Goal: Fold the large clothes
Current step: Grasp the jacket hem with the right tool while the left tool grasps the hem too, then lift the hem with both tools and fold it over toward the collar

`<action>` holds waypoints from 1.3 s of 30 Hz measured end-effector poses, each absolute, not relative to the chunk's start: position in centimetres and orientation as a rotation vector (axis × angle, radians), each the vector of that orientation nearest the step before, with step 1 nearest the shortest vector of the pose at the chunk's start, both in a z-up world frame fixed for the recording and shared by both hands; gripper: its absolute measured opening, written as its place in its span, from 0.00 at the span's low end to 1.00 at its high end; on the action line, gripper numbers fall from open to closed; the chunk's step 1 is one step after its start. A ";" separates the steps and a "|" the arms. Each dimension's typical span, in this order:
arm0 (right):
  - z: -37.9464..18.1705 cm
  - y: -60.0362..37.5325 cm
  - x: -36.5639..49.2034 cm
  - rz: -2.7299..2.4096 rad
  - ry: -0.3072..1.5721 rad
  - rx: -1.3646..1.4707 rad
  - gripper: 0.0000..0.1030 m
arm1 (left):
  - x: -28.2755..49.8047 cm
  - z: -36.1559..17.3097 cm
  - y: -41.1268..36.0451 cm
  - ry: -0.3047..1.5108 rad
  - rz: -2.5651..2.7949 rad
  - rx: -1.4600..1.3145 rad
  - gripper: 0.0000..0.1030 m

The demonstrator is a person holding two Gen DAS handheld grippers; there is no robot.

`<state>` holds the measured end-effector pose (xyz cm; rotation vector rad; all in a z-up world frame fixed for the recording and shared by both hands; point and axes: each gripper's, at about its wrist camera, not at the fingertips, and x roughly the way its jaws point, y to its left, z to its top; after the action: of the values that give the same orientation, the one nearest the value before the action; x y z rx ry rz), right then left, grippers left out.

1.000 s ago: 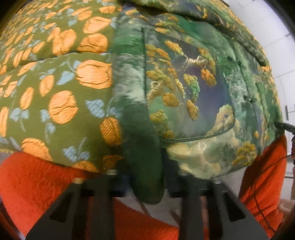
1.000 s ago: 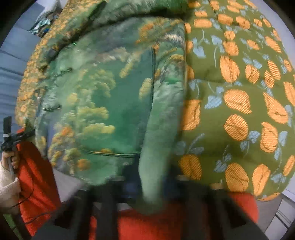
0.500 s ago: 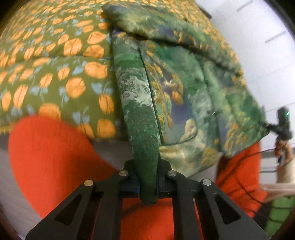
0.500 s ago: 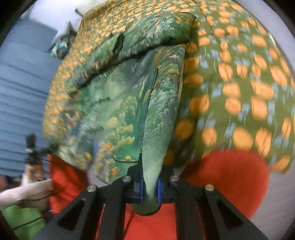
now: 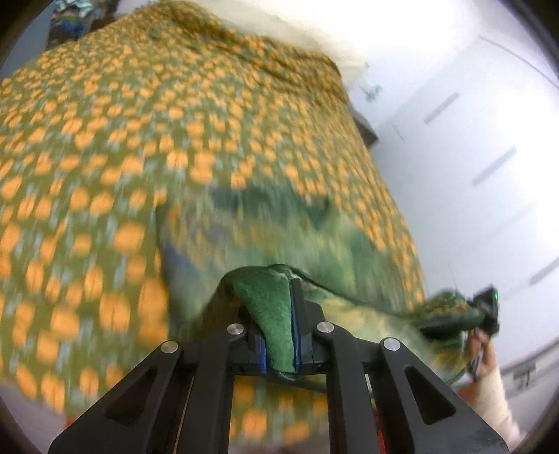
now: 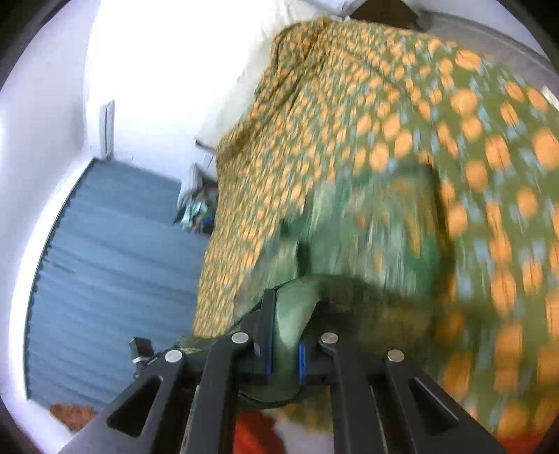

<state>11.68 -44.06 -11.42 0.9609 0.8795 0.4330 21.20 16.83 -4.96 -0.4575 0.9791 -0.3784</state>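
Hanging between both claws, the green printed garment (image 5: 276, 314) was lifted just above the bed, a fold of its thick hem pinched at each end! The left claw (image 5: 279, 335) was clamped tight on one bunch of dark green cloth, and from there the hem ran taut off to the right of its view, to the right claw (image 5: 485, 307), seen small and blurred with a hand (image 5: 480, 349) beneath it. In the right wrist view that claw (image 6: 284, 345) was likewise closed hard on a paler green roll of the garment (image 6: 367, 244), blue pads pressing the fabric from both sides. The rest of the garment sagged away from the claws, smeared by motion blur, its mottled green and yellow print hard to read.

Under it lay the bedspread (image 5: 174, 122), olive green scattered with orange blossoms and pale blue leaves, rumpled at the far end against a white pillow (image 5: 314, 31). A patch of orange-red cloth (image 6: 251, 436) showed below the right claw. White walls (image 5: 471, 139) flanked one side of the bed, a blue-grey ribbed floor (image 6: 111, 251) the other, with a small heap of clothes (image 6: 199, 213) by the bed's far corner.
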 end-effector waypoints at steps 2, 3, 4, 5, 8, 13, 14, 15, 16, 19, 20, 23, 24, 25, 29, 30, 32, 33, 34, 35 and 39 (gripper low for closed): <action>-13.1 -45.2 15.4 0.383 0.865 0.987 0.10 | 25.5 -6.3 15.0 0.950 -0.337 -0.430 0.12; -13.9 -45.6 16.8 0.355 0.867 1.002 0.10 | 26.5 -7.0 14.7 0.950 -0.324 -0.411 0.15; -15.4 -45.8 18.7 0.315 0.871 1.013 0.10 | 27.6 -8.1 13.9 0.962 -0.305 -0.397 0.26; -16.7 -46.0 19.8 0.280 0.877 1.019 0.12 | 29.0 -9.5 13.1 0.985 -0.288 -0.388 0.40; -20.9 -45.7 22.1 0.197 0.925 1.061 0.31 | 31.5 -13.3 11.7 1.043 -0.251 -0.384 0.70; -21.6 -45.3 23.2 0.204 0.870 1.062 0.91 | 31.0 -12.8 13.2 1.002 -0.257 -0.436 0.85; -20.5 -45.4 23.2 0.186 0.858 1.008 0.96 | 30.8 -12.2 13.6 0.976 -0.244 -0.448 0.89; -19.4 -45.2 23.1 0.156 0.854 0.930 0.96 | 30.2 -11.4 14.3 0.929 -0.241 -0.465 0.90; -17.7 -44.6 23.1 0.138 0.847 0.806 0.96 | 29.7 -10.9 14.6 0.895 -0.253 -0.470 0.91; -14.5 -41.0 22.9 0.201 0.859 0.505 0.96 | 28.2 -10.2 13.1 0.839 -0.339 -0.397 0.91; -14.0 -38.9 22.9 0.234 0.865 0.391 0.96 | 27.7 -10.8 11.2 0.841 -0.401 -0.321 0.91; -14.5 -32.9 23.4 0.328 0.867 0.177 0.96 | 27.3 -13.0 5.4 0.859 -0.476 -0.096 0.89; -15.3 -31.2 23.8 0.355 0.870 0.142 0.96 | 27.4 -13.5 4.2 0.853 -0.476 -0.042 0.89; -16.6 -29.6 24.6 0.368 0.873 0.109 0.96 | 27.9 -14.7 2.8 0.844 -0.456 0.044 0.88; -22.7 -28.7 27.9 0.208 0.928 0.007 0.95 | 32.7 -20.0 4.9 0.941 -0.192 0.047 0.62; -24.1 -29.7 28.7 0.184 0.941 0.054 0.95 | 34.0 -21.3 7.2 0.967 -0.123 -0.048 0.59; -25.2 -31.3 29.4 0.165 0.927 0.143 0.95 | 34.8 -22.7 9.8 0.963 -0.078 -0.143 0.51; -25.7 -32.0 29.6 0.163 0.916 0.180 0.96 | 34.9 -23.2 10.1 0.960 -0.080 -0.158 0.49; -26.2 -32.3 29.9 0.165 0.912 0.202 0.96 | 34.9 -23.5 10.0 0.954 -0.081 -0.150 0.50; -26.4 -32.3 30.0 0.164 0.908 0.207 0.97 | 34.9 -23.7 9.5 0.939 -0.078 -0.117 0.50; -27.2 -32.0 29.6 0.161 0.864 0.195 0.99 | 34.7 -24.6 9.4 0.888 -0.083 -0.117 0.50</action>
<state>29.61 -32.02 -27.20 0.1946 0.8637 0.1611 34.65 9.43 -24.65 -0.1166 0.8881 -0.0831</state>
